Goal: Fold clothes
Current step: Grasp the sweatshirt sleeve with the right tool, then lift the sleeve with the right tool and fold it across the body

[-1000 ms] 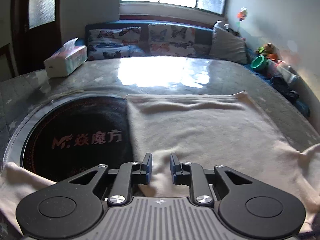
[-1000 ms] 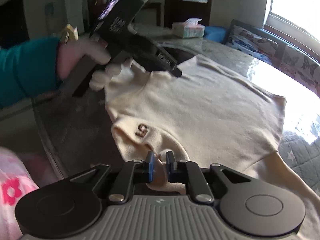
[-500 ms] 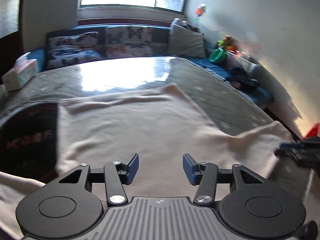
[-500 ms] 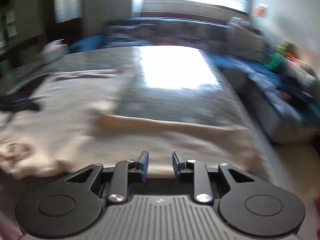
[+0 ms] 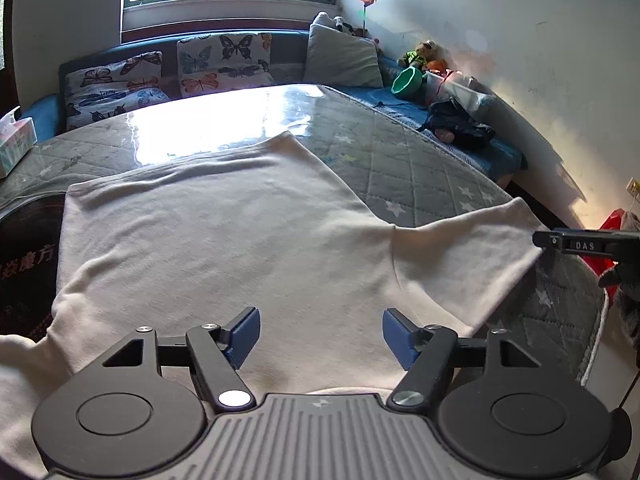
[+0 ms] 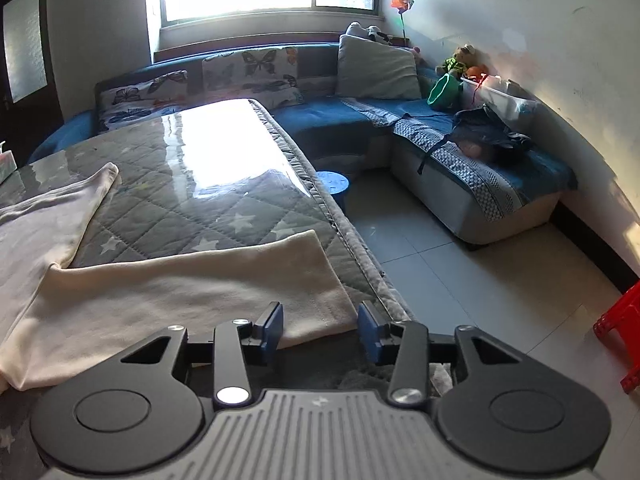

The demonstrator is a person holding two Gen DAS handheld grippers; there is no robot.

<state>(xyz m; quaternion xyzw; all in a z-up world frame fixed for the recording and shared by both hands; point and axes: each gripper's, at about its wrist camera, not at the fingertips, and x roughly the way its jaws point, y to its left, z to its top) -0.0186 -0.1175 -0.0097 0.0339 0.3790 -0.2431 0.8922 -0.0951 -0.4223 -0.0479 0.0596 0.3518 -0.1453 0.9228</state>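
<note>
Your cream shirt [image 5: 224, 248] lies flat on the quilted surface [image 6: 192, 200]. It is soft and light; take the sleeve hem [image 6: 320, 300]. Both jaws are opening, nothing clamped: left gripper [image 5: 320, 336], right gripper [image 6: 320, 328].

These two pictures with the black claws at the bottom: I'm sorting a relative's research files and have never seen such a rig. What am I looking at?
No robot here: a person holds a handheld two-finger gripper in each hand, each carrying a wide-angle camera that looks out along its fingers. One picture is from the left gripper, the other from the right gripper. On the quilted table lies a cream shirt spread flat, ready for folding. The right gripper's view shows its sleeve stretched toward the table's edge. Both grippers' jaws are opening, with cloth below but nothing pinched. The right gripper also shows at the left view's right edge.
</note>
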